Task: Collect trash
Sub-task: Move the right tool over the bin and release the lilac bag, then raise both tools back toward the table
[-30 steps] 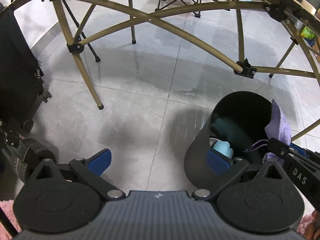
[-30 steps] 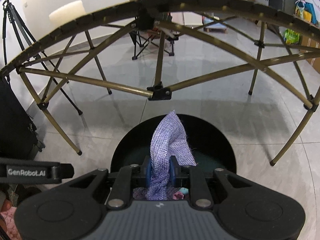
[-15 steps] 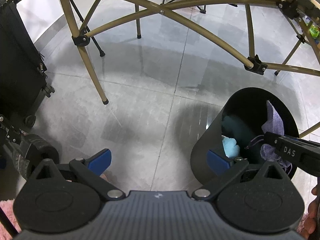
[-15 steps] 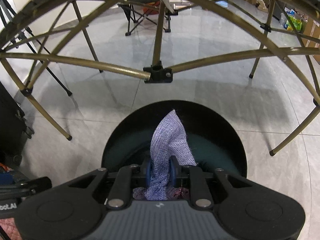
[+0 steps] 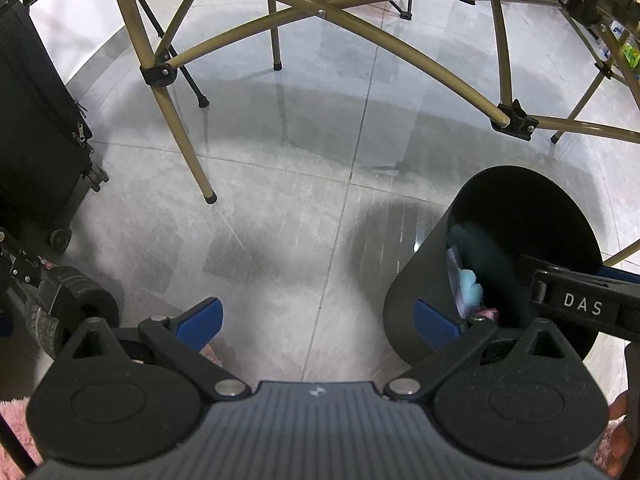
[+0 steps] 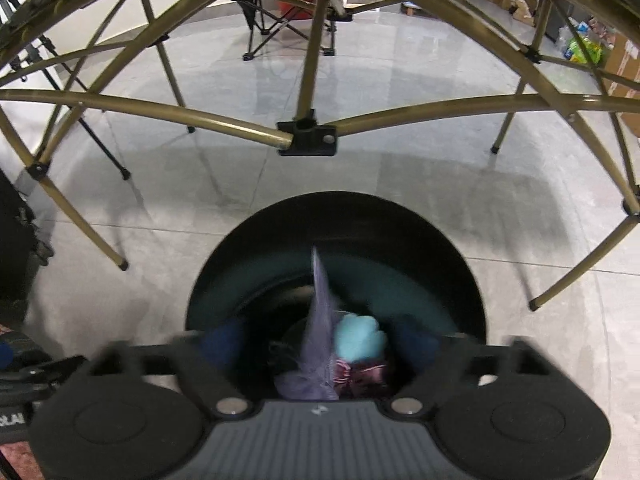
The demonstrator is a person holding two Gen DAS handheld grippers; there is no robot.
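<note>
Grey floor tiles (image 5: 280, 208) spread under a folding table's brass-coloured legs (image 5: 180, 128), with a black suitcase (image 5: 36, 132) at the left edge. A round black bin (image 6: 336, 248) stands on the tiles. The right gripper (image 6: 320, 340) hangs directly over its mouth; its jaws are opening, blurred and spread wide, and a lilac mesh pouch (image 6: 320, 320) sits between them, loose and untouched by either pad, dropping onto a pale blue wad (image 6: 358, 338) already inside. The left gripper (image 5: 316, 316) hovers beside the bin, jaws wide apart and empty. To release well (a judgement), keep the right claw centred above the opening until the pouch falls clear of both fingers, then lift straight up so nothing snags on the rim.
</note>
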